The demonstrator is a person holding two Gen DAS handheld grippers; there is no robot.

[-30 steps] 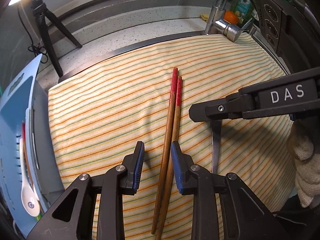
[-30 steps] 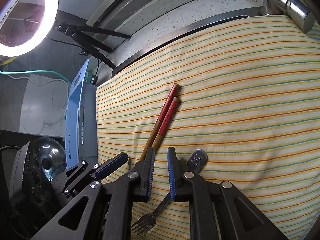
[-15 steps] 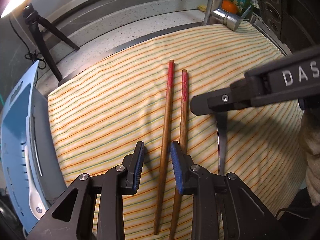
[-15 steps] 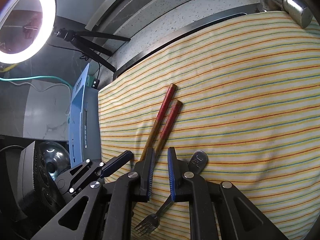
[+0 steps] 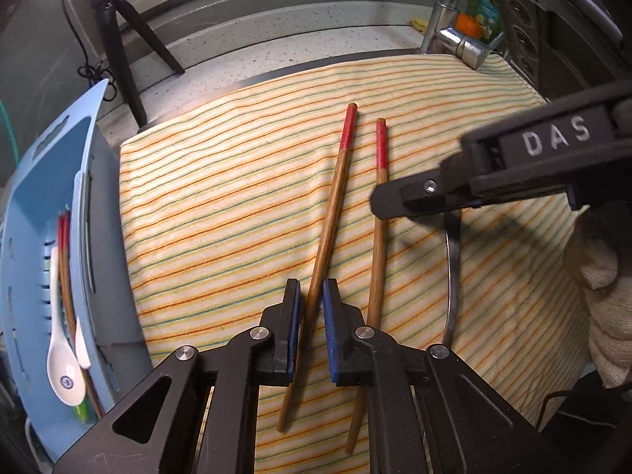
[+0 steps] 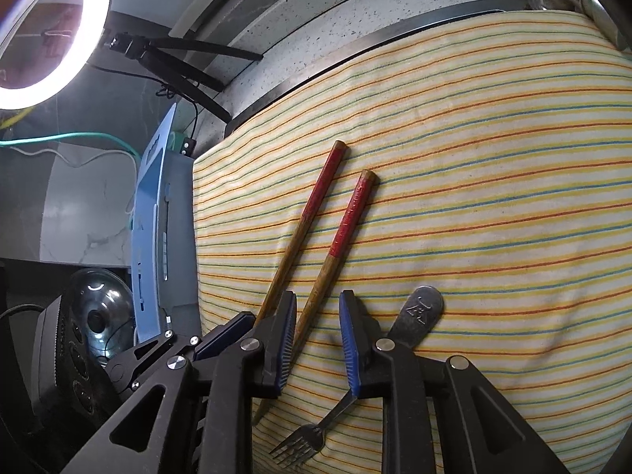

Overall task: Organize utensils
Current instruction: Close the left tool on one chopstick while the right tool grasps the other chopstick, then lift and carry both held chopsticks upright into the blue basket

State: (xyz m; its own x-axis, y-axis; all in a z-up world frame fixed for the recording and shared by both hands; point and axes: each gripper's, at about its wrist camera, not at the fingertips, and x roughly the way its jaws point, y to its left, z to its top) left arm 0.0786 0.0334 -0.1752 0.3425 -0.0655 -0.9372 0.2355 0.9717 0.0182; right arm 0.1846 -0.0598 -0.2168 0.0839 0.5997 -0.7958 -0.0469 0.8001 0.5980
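Item: striped cloth [image 5: 221,213], yellow, orange and green lines, spread over a sink area and taken here as landmark. Near its middle lay two wooden chopsticks with red-painted ends, splayed apart at the far ends. The left chopstick [image 5: 333,193] ran between the blue pads of the left gripper [image 5: 312,316], whose jaws were closing narrowly around its shaft; whether the pads pressed it could not be told. The right chopstick [image 5: 378,213] lay just beside it on the cloth, passing under that gripper's right finger. The right gripper [image 6: 318,328] stood over the cloth's near side, its jaws opening, the right chopstick's lower shaft in the gap, untouched by the pads. A metal fork [image 6: 316,430] lay on the cloth beneath that gripper's right finger, tines toward the camera. Off the cloth's left edge stood a blue drainer basket [image 5: 47,181] holding a white spoon [image 5: 63,363] and further red-tipped chopsticks. A faucet [image 5: 454,31] rose beyond the cloth's far right corner.
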